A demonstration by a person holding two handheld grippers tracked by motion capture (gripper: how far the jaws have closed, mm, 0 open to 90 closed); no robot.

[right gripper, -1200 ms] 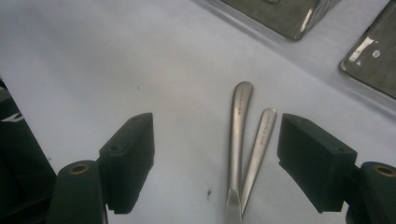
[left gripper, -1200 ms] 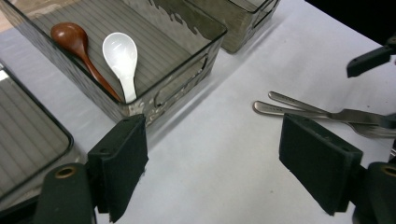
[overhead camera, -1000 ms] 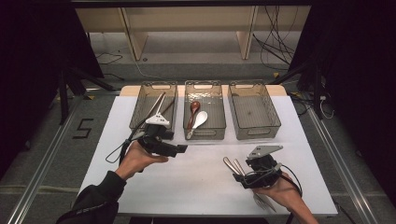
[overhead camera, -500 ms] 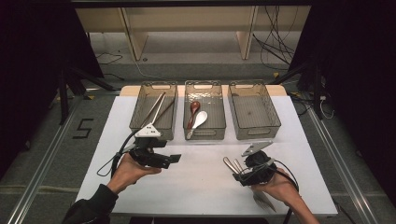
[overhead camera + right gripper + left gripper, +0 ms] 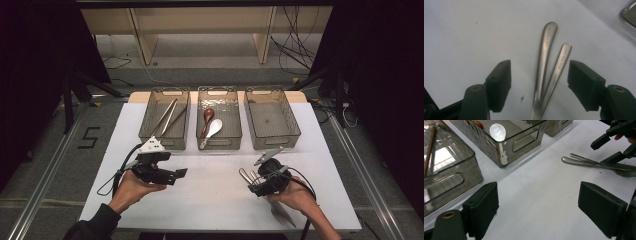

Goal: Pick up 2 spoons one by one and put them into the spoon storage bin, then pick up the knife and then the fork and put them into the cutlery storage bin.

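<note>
Down at the near right of the white bench, the right hand-held gripper hovers low over two metal forks that lie side by side on the surface, their handles touching along part of their length. Seen along the right gripper's own black jaws, both handles run up between the pads, which stand apart on either side without pressing on them; the jaws have just been closing a little around the pair, and nothing is gripped yet. The fork tines point back toward the person's right hand.

Over on the near left, the left hand-held gripper is held in the left hand above bare bench, its jaws having just been opening, now wide with nothing between them.

Three clear bins sit in a row at the far side: the left bin holds chopsticks, the middle bin holds a brown spoon and a white spoon, and the right bin stands beside them.
</note>
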